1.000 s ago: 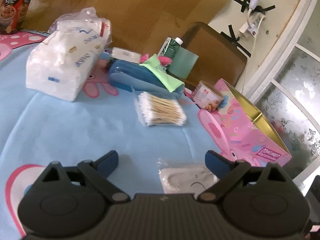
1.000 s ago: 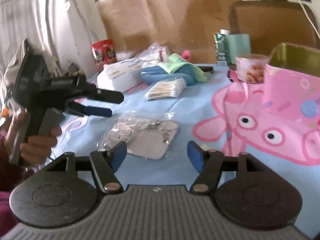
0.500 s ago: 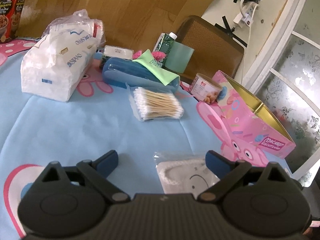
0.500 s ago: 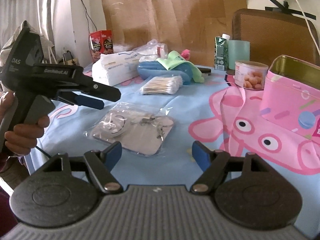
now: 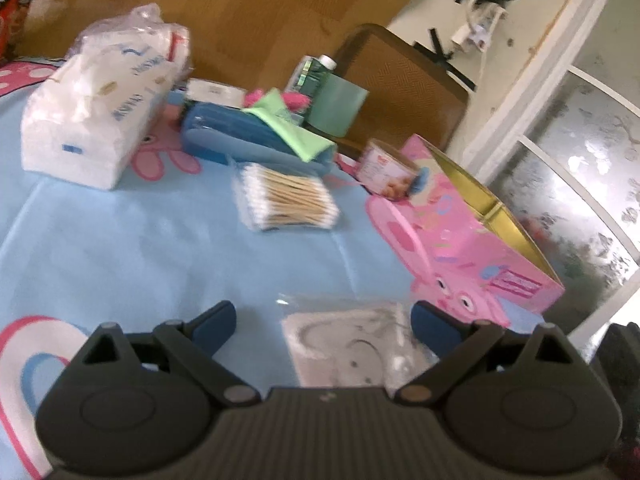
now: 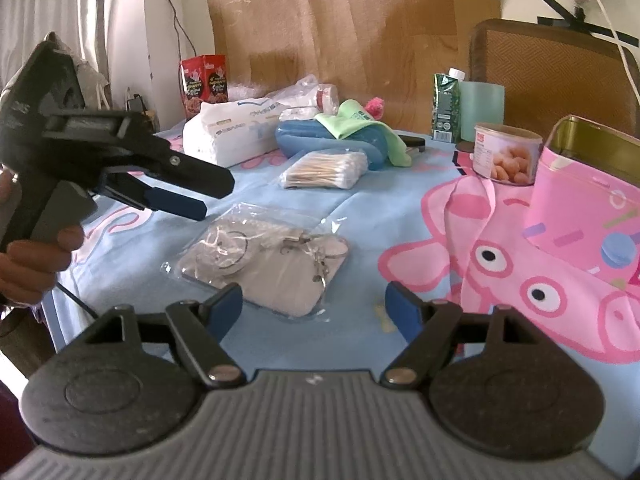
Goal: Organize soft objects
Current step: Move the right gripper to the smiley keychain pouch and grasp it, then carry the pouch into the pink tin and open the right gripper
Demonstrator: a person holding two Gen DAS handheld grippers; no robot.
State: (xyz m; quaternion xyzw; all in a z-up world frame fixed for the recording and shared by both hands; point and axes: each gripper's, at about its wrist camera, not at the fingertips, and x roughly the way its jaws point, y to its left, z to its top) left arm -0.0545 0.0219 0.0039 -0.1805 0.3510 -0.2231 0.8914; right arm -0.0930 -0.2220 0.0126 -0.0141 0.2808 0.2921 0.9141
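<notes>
Right gripper (image 6: pixel 314 306): jaws spread wide with nothing between them; they have just been opening, and stand wider than a second ago.
Left gripper (image 5: pixel 324 322): jaws wide apart, gripping nothing; spread unchanged from the earlier frames. In the right wrist view it hangs above the near left of the table, held in a hand (image 6: pixel 34 264).
Clear packet (image 6: pixel 264 266): holds a pale flat pad and metal rings; lies flat on the blue cloth (image 6: pixel 360 216), just beyond both grippers' fingertips, touched by neither. Its place on the cloth is as before.
View change: the left wrist picture is blurred now, where it was sharp half a second ago.
Open room: bare cloth lies around the packet, left and far of it.
Near table edge: shows at lower left in the right wrist view, close under the left gripper.
Pink tin (image 6: pixel 588 184): stands open at right, near the table's right edge.
Cotton swabs (image 6: pixel 324 170): bagged, beyond the packet, mid-table.
Blue case (image 6: pixel 320 140): behind the swabs, a green cloth (image 6: pixel 356 122) draped over it.
Tissue pack (image 6: pixel 230 130): far left.
Food can (image 6: pixel 506 154): far right, just beside the tin.
</notes>
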